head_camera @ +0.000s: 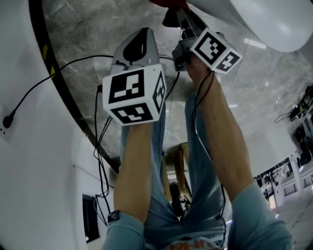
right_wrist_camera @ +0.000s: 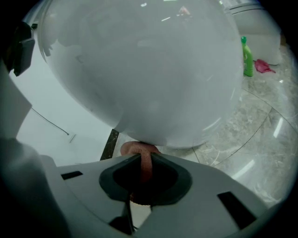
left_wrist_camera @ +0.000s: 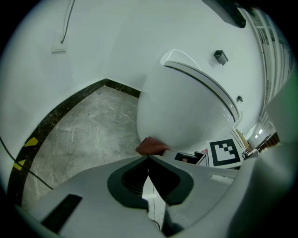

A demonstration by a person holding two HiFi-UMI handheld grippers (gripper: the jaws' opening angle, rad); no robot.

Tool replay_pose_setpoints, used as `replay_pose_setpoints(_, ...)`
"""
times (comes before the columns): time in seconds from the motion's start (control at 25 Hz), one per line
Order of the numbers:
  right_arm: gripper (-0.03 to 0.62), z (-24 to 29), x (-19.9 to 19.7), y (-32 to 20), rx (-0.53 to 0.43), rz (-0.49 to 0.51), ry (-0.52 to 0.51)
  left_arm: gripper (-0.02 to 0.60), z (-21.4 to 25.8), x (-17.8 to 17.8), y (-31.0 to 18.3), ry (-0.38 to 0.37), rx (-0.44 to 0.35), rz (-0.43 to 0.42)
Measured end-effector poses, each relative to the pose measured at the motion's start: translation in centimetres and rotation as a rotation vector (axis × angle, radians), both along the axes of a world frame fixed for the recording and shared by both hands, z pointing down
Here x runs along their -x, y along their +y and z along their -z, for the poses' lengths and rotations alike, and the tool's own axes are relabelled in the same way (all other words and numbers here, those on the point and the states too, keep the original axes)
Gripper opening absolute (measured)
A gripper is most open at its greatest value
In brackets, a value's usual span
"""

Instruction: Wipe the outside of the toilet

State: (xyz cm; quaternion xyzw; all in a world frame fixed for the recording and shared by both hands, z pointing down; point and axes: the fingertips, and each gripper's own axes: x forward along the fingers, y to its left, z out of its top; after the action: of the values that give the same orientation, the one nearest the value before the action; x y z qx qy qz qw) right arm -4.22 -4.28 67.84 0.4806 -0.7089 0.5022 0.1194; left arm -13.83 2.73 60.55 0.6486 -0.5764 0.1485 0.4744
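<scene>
The white toilet bowl (right_wrist_camera: 139, 69) bulges over my right gripper (right_wrist_camera: 145, 157), which is shut on a red cloth (right_wrist_camera: 138, 148) pressed against the bowl's underside. In the left gripper view the bowl (left_wrist_camera: 186, 107) rises ahead, with the red cloth (left_wrist_camera: 150, 146) touching its lower curve and the right gripper's marker cube (left_wrist_camera: 226, 153) beside it. My left gripper (left_wrist_camera: 148, 159) is shut with nothing in it, held just short of the cloth. From the head view, the left gripper (head_camera: 143, 34) hangs over the marble floor and the right gripper (head_camera: 180, 13) reaches up to the bowl (head_camera: 274, 24).
A green bottle (right_wrist_camera: 247, 57) and a pink rag (right_wrist_camera: 264, 66) lie on the marble floor (left_wrist_camera: 84, 125) beyond the bowl. A black skirting strip (left_wrist_camera: 56, 114) with yellow marks borders the white wall. Black cables (head_camera: 44, 80) trail across the floor by my legs.
</scene>
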Motion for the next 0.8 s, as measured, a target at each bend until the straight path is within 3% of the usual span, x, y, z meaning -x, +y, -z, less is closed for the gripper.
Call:
replay_pose_setpoints(0.4,0.052,-0.4,-4.1,0.8,0.026,0.052,0.031,-0.002,0.7,-5.7,-0.2,0.003,-0.014,-0.123)
replay_pose_setpoints(0.8,0.052,-0.7,-8.3,1.0,0.056,0.114,0.068,-0.002,1.4,-8.9,-0.6,-0.004,-0.026,-0.169)
